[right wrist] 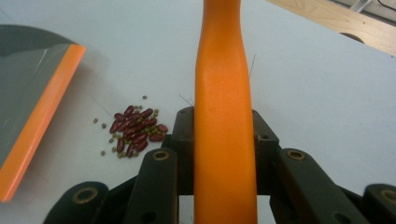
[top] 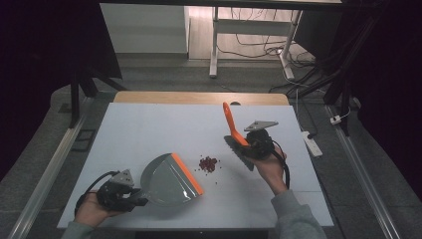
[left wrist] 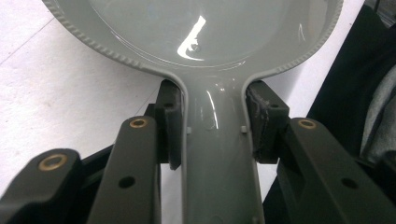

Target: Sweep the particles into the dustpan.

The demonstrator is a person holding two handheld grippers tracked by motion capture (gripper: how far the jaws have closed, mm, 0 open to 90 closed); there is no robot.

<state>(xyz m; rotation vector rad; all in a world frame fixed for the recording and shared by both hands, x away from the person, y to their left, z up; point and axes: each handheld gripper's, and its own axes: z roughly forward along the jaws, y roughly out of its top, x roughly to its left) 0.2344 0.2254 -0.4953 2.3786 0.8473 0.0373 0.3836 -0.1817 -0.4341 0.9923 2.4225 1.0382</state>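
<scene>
Orange brush handle [top: 229, 119] upright (slightly tilted)

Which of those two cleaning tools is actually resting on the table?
The grey dustpan, held by the left gripper: its orange lip lies on the white table. The orange-handled brush in the right gripper seems raised, handle pointing up.

Glossy grey plastic dustpan [left wrist: 210, 42], smooth orange plastic brush handle [right wrist: 224, 116], matt white table [top: 149, 129].

High view down over the table [top: 149, 124]; gripper views close in (beans [top: 208, 164] shared).
</scene>
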